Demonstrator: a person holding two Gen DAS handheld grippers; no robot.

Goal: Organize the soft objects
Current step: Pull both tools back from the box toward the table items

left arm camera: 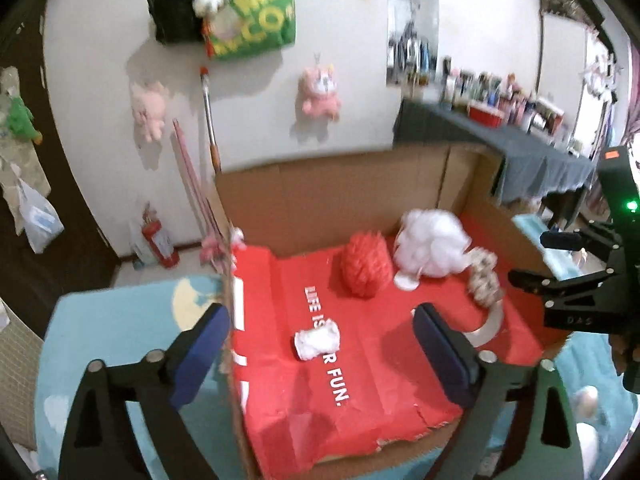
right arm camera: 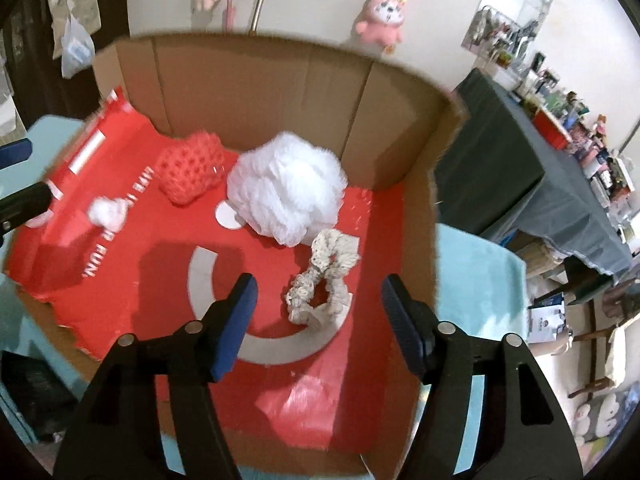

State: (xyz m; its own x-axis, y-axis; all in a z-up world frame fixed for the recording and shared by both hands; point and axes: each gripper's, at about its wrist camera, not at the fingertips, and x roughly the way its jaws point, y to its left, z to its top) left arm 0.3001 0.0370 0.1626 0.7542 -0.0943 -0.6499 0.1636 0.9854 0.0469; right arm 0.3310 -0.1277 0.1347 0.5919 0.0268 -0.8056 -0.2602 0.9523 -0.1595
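In the left wrist view, the left gripper (left arm camera: 322, 350) fills the bottom of the frame with its blue-padded jaws spread wide and nothing between them. Just above the gap, at frame centre, a small white wad (left arm camera: 317, 339) lies on the red lining (left arm camera: 384, 384) of a cardboard box (left arm camera: 320, 196), over white lettering (partly covered by the wad). Higher, toward centre right, a red sponge (left arm camera: 362, 266) sits beside a white pouf (left arm camera: 434, 244); the two look close to touching. Right of the pouf lies a cream scrunchie (left arm camera: 485, 280), blurred. At the right edge the right gripper (left arm camera: 536, 258) reaches in, its black fingers apart and empty. A pink plush (left arm camera: 319, 92) hangs on the wall in the upper middle, and a green bag (left arm camera: 252, 12) hangs near the top.

In the right wrist view, the right gripper (right arm camera: 316, 320) occupies the lower frame, jaws wide apart and holding nothing. The scrunchie (right arm camera: 324, 278) lies between and just above the fingertips, on the red lining (right arm camera: 160, 280) and partly over a grey ring printed there. Directly above it, at frame centre, the pouf (right arm camera: 286, 186) touches or nearly touches the scrunchie's top edge. The sponge (right arm camera: 190, 172) is left of the pouf against the box (right arm camera: 260, 88) back wall, and the wad (right arm camera: 108, 212) lies further left. The left gripper's finger (right arm camera: 24, 204) enters at the left edge (only partly visible). The plush (right arm camera: 382, 22) shows at the top.
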